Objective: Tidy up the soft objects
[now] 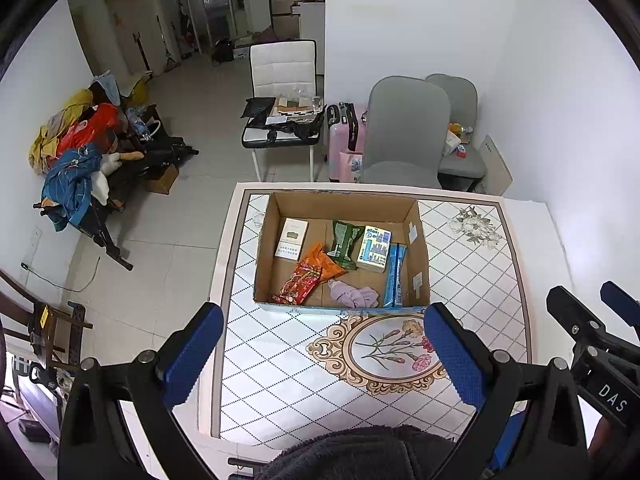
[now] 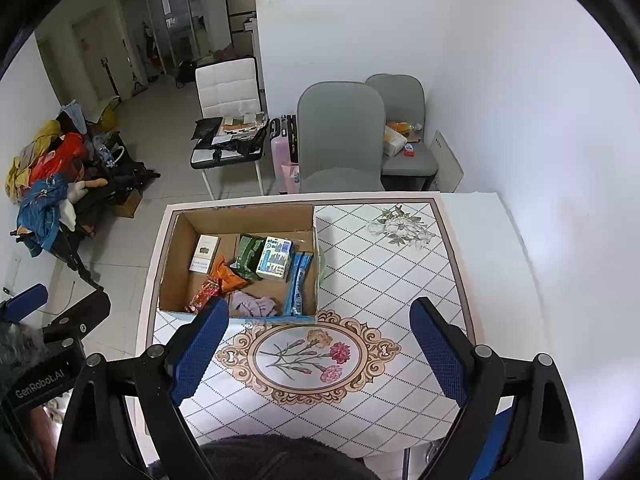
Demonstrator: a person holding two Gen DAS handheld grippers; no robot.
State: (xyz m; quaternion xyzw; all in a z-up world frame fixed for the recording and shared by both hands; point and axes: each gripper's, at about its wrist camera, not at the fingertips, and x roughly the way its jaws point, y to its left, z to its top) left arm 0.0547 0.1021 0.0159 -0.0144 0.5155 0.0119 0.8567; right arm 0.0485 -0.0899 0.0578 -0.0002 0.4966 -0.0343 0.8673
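Observation:
An open cardboard box stands on the patterned table. In it lie a lilac cloth, a red snack pack, an orange pack, a green pack, a tissue pack, a white box and a blue wrapper. My left gripper is open and empty, held above the table in front of the box. My right gripper is open and empty, to its right.
Two grey chairs stand behind the table by the white wall. A white chair with items, a pink suitcase and a clothes pile sit on the floor at the left. A dark fuzzy sleeve shows at the bottom.

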